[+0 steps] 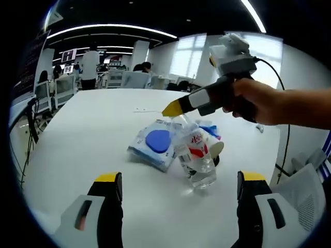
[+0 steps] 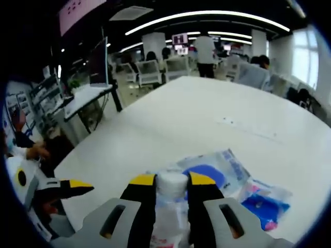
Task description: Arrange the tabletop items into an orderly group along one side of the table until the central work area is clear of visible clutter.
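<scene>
A clear plastic bottle (image 1: 198,157) with a red-and-white label leans on the white table (image 1: 88,139). My right gripper (image 1: 175,108), held by a hand, comes in from the right and is shut on the bottle's top. In the right gripper view the white cap (image 2: 171,183) sits pinched between the yellow-tipped fingers of the right gripper (image 2: 171,180). A white packet with a blue disc (image 1: 155,143) (image 2: 217,173) lies against the bottle, and a smaller blue packet (image 1: 210,129) (image 2: 264,204) lies behind it. My left gripper (image 1: 180,178) stands open near the table's front, jaws wide apart with nothing between them.
A thin paper strip (image 1: 140,110) lies farther out on the table. Cables (image 1: 32,119) hang off the left edge. Office chairs (image 1: 133,79), desks with monitors (image 2: 95,64) and standing people (image 1: 90,67) surround the table's far side.
</scene>
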The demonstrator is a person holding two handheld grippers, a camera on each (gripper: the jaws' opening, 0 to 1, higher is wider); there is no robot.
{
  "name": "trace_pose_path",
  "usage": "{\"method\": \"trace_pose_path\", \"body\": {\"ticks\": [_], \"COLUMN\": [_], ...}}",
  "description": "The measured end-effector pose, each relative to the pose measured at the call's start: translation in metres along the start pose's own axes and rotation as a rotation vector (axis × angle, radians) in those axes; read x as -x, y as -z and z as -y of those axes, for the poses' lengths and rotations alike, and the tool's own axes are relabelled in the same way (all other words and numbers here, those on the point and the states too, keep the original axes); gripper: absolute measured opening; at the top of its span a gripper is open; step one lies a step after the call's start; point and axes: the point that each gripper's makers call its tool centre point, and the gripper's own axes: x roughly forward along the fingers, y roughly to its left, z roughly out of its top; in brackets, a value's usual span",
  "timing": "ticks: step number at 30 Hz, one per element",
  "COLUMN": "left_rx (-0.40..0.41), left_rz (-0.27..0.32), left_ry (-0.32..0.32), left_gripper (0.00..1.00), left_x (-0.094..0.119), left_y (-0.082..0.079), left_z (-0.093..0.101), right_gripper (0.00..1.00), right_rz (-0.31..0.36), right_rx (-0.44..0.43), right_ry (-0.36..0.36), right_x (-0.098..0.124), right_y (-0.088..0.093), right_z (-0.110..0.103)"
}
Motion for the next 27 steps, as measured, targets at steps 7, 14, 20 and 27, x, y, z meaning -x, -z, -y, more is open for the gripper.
{"method": "trace_pose_path", "body": {"ticks": [7,14,20,27], "left_rx": [-0.026,-0.019,-0.057,-0.073], "left_rz": [-0.020,-0.021,-0.034,-0.026], "left_ry": [0.004,0.016,0.030,0.061], "left_gripper": [0.92,0.91,0.89,0.83], "left_x": [-0.003,-0.009,-0.021,-0.031], "left_y": [0.006,0.008,0.009,0.005], "left_z": [0.002,0.005,0.009,0.019], "right_gripper": [0.19,0.18,0.18,0.18], "right_rz": [0.049,0.100,0.130,0.147], "right_rx": [0.023,0.041,0.080,0.075], "right_ry": [0.001,0.004,0.012,0.015], "right_x": [0.011,0.027,0.044,0.064], "right_y": [-0.005,-0.006,-0.001,0.007], "right_z": [-0.012,-0.022,-0.032,-0.038]}}
